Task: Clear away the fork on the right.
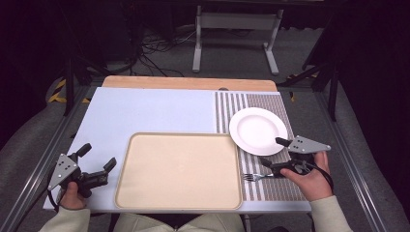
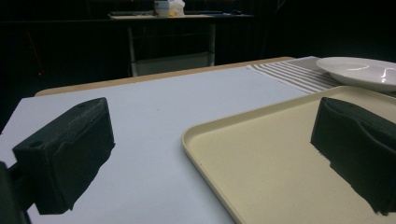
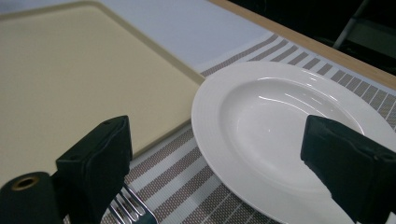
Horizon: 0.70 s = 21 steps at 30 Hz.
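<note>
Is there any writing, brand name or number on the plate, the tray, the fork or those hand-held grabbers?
None can be read. The white plate, the beige tray, the fork and the striped placemat look plain, and both grippers' black fingers carry no lettering. Items on the far desk are too blurred.

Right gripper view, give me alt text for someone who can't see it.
An open right gripper hovers over a striped placemat, its two black jaws framing the near rim of an empty white plate. A fork lies by the left jaw, and a beige tray sits to the left.
</note>
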Each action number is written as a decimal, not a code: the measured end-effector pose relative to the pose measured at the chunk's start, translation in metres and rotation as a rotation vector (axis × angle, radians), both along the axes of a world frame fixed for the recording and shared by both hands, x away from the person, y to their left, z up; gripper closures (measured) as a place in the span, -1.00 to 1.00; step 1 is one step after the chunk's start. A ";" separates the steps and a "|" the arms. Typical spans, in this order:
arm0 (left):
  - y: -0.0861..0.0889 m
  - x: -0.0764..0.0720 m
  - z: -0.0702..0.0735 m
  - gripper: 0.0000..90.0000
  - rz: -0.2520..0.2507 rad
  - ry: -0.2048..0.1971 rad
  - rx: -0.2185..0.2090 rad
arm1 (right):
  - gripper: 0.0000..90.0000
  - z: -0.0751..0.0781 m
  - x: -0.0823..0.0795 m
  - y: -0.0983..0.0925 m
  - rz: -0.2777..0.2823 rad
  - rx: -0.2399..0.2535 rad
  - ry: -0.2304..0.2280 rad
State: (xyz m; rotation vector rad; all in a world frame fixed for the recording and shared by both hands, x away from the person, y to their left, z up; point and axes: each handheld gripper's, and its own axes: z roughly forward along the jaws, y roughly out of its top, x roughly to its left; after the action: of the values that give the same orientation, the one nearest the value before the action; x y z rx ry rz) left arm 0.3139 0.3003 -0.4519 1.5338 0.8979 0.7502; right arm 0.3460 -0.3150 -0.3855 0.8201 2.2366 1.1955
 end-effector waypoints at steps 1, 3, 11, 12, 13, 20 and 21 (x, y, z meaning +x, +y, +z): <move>0.000 0.000 0.000 -1.00 0.000 0.000 0.000 | -0.79 0.001 0.001 0.001 0.006 -0.018 0.001; -0.001 0.000 0.000 -1.00 0.001 -0.004 -0.001 | -0.79 0.004 0.003 0.002 0.024 -0.062 0.016; -0.001 0.000 0.000 -1.00 0.002 -0.004 0.000 | -0.79 0.010 0.011 0.008 0.072 -0.173 0.067; -0.001 0.000 0.000 -1.00 0.004 -0.004 0.000 | -0.78 0.011 0.012 0.009 0.084 -0.192 0.080; -0.001 0.000 0.000 -1.00 0.006 -0.004 -0.001 | -0.76 0.012 0.013 0.010 0.092 -0.207 0.092; -0.001 0.000 0.000 -1.00 0.005 -0.003 -0.001 | -0.72 0.013 0.020 0.014 0.140 -0.308 0.151; -0.001 0.000 0.000 -1.00 0.005 -0.003 -0.001 | -0.72 0.013 0.021 0.014 0.142 -0.318 0.155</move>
State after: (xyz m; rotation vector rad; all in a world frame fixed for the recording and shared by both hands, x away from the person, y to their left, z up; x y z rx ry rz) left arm 0.3139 0.2997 -0.4522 1.5297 0.8995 0.7553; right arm 0.3669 -0.3010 -0.3722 0.6545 2.5607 0.8242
